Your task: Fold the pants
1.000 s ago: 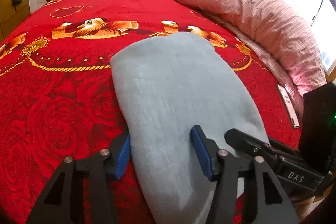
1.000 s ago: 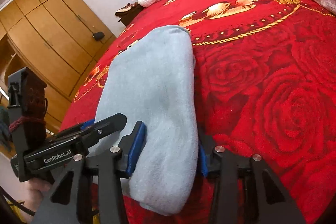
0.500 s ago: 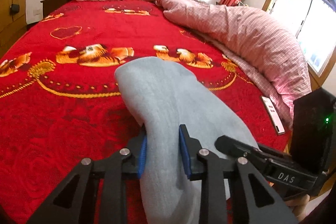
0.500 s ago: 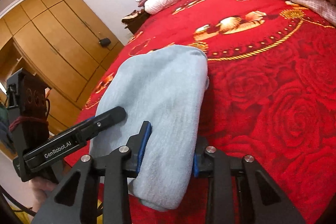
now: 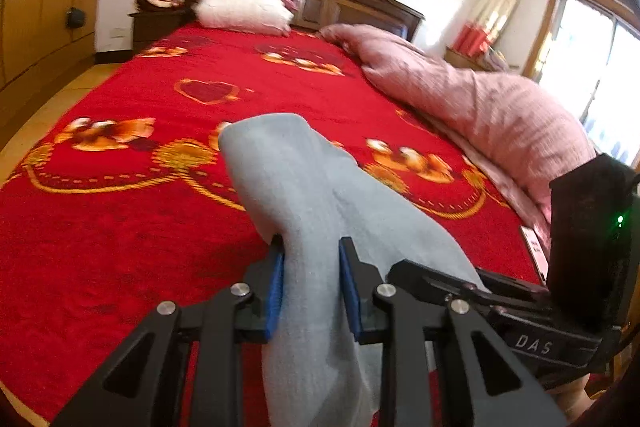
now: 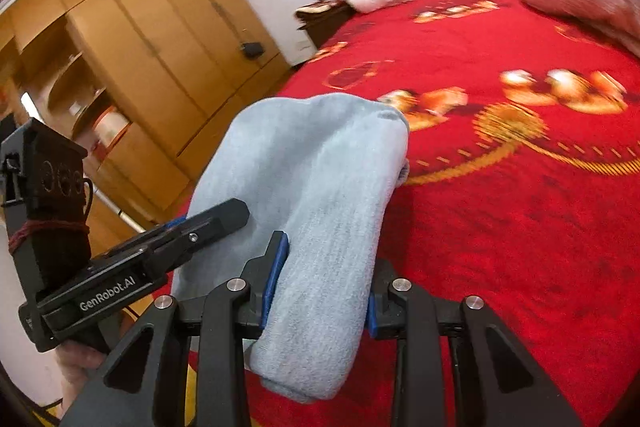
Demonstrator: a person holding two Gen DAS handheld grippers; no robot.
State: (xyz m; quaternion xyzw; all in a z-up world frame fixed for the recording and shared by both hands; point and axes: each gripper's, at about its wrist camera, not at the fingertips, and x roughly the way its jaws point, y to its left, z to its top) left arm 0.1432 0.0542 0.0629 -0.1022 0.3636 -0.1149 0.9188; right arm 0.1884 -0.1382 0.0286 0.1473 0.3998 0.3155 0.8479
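The pants (image 5: 316,203) are a folded light blue-grey bundle, held up off the red bedspread (image 5: 120,219) near the foot of the bed. My left gripper (image 5: 311,287) is shut on the near end of the pants. My right gripper (image 6: 320,291) is shut on the same end beside it; the pants show in the right wrist view (image 6: 320,179) too. The far end of the bundle hangs free above the bed. Each gripper's body shows in the other's view.
A pink quilt (image 5: 480,99) is heaped along the bed's right side. Pillows (image 5: 240,11) lie by the dark headboard. A phone-like flat object (image 5: 534,247) lies at the right bed edge. Wooden wardrobes (image 6: 140,47) stand to the left.
Both grippers closed on the near end of the pants and lifted it. The bundle came up off the bedspread and both views now tilt upward.
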